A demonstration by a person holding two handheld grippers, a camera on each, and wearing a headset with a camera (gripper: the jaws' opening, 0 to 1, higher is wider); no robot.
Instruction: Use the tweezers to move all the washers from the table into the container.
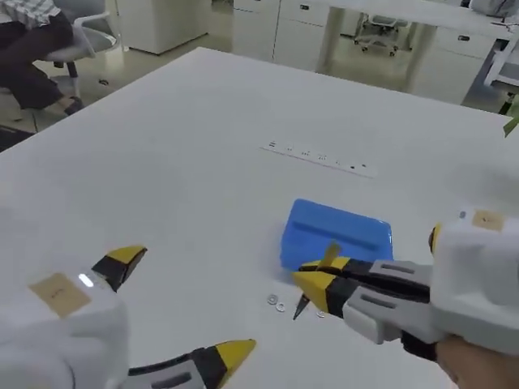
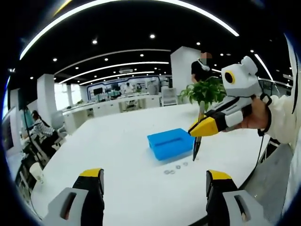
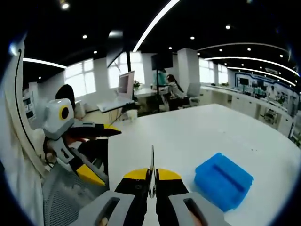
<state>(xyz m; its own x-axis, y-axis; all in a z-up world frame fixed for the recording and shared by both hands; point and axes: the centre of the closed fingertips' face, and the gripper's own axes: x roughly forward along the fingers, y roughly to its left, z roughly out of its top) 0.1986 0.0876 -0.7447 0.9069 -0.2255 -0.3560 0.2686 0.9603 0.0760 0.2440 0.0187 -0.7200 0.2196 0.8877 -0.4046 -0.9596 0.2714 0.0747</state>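
A blue container (image 1: pixel 336 235) sits on the white table (image 1: pixel 178 178). Three small washers (image 1: pixel 276 303) lie just in front of it, one of them under the gripper. My right gripper (image 1: pixel 312 279) is shut on the tweezers (image 1: pixel 300 307), whose dark tip points down, just above the table beside the washers. From the left gripper view I see the tweezers (image 2: pixel 196 147) hanging over the washers (image 2: pixel 177 167) beside the container (image 2: pixel 170 143). My left gripper (image 1: pixel 182 304) stands open at the lower left, holding nothing. The right gripper view shows the tweezers (image 3: pixel 152 172) pinched between the jaws and the container (image 3: pixel 223 181).
A recessed socket strip (image 1: pixel 320 156) lies in the table behind the container. A seated person (image 1: pixel 32 49) and office chairs are beyond the table's far left edge. A potted plant (image 2: pixel 207 92) stands behind the right gripper.
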